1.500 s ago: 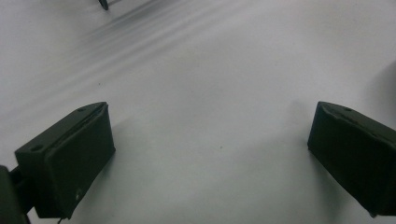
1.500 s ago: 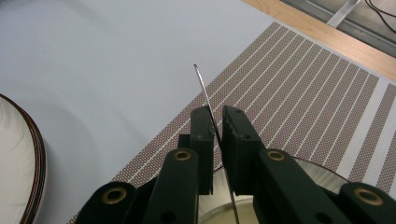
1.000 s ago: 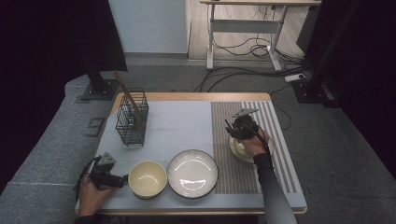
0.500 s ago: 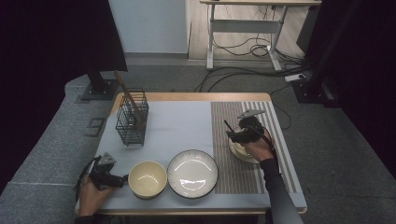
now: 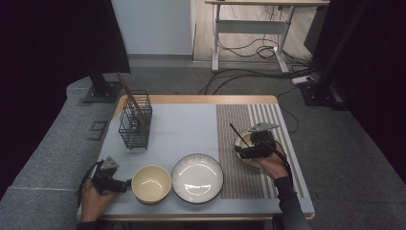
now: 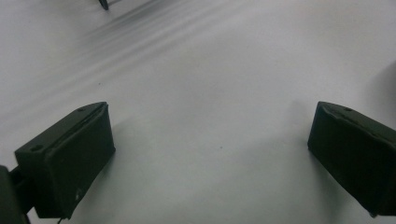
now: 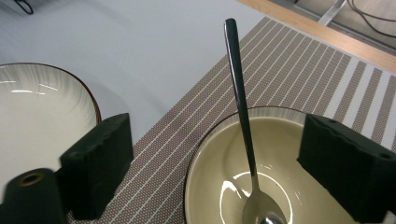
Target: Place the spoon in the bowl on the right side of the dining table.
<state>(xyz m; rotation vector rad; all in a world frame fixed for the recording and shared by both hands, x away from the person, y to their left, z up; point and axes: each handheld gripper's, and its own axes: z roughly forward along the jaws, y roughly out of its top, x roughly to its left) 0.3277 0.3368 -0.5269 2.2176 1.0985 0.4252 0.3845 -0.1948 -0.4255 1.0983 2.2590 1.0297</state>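
A cream bowl with a dark rim sits on the striped mat. A metal spoon lies in it, its handle leaning over the far rim. My right gripper is just behind the bowl, and its jaws have just been opening. The spoon stands free between them, touched by neither pad. From above, the right gripper hovers over this bowl, with the spoon handle poking up-left. My left gripper rests open at the table's near left, beside a second cream bowl. Its jaws hold nothing over the pale mat.
A white plate with a dark rim lies between the two bowls, also seen as the plate left of my right jaws. A black wire basket with a wooden utensil stands at the back left. The wooden table edge runs along the far side.
The right gripper has drawn back toward the person and opened, leaving the spoon in the bowl. The left gripper has not moved.
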